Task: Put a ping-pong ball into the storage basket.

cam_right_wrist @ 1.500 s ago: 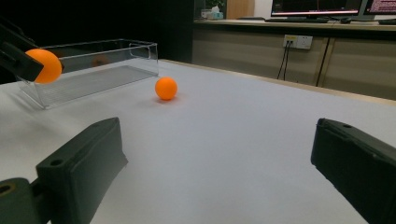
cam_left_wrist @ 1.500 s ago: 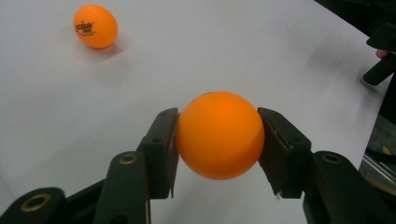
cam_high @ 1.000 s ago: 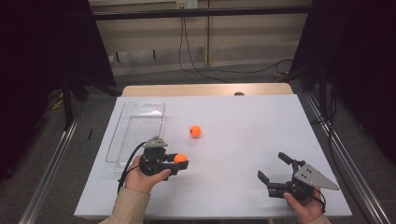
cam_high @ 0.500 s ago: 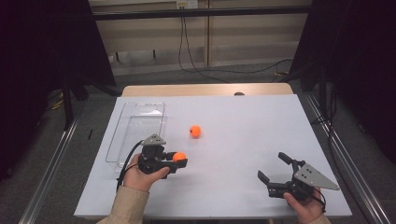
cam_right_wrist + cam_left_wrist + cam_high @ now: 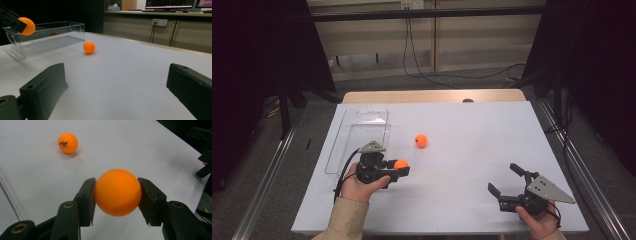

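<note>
We hold 1 orange ball point(image 5: 117, 192) clamped between the jaws of our left gripper point(image 5: 398, 167), lifted off the white table point(image 5: 472, 150) just beside the clear plastic bin point(image 5: 357, 137). The bin looks empty, so we judge nothing is delivered yet. The second orange ball point(image 5: 421, 140) lies on the table near the bin, unclaimed. Our right gripper point(image 5: 507, 182) rests apart, jaws spread wide, holding nothing.
</note>
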### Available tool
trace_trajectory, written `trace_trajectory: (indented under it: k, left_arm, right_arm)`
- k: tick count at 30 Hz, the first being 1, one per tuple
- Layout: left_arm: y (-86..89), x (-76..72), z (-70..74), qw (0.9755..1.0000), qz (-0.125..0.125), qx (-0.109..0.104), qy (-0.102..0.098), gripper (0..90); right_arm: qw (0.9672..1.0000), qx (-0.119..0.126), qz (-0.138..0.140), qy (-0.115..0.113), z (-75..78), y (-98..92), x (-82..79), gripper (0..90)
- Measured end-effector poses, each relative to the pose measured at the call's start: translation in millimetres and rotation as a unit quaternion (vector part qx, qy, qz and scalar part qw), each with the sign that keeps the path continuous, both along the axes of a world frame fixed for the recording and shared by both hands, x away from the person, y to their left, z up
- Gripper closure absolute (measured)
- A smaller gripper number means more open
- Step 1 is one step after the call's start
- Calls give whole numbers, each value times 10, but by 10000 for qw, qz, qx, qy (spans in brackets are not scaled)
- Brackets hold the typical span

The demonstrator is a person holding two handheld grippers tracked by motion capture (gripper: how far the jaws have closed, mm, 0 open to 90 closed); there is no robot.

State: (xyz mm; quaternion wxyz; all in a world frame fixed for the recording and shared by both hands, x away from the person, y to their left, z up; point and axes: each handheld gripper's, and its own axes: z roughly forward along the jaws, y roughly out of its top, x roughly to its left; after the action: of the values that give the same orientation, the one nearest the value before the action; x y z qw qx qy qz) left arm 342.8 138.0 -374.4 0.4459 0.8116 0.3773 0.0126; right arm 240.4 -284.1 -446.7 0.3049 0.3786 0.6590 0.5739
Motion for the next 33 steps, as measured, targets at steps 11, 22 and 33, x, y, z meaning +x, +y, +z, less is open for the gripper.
trace_trajectory:
  k: [11, 22, 33]
  left_arm:
    - [65, 29, 54, 9999, 93, -23, -31, 511]
    - [74, 53, 82, 9999, 155, -31, -20, 511]
    - [78, 81, 102, 9998, 192, 17, -30, 511]
  right_arm:
    - [10000, -1, 1, -1, 0, 2, 1, 21]
    - [10000, -8, 3, -4, -1, 1, 1, 21]
    - [10000, 6, -7, -4, 2, -1, 0, 21]
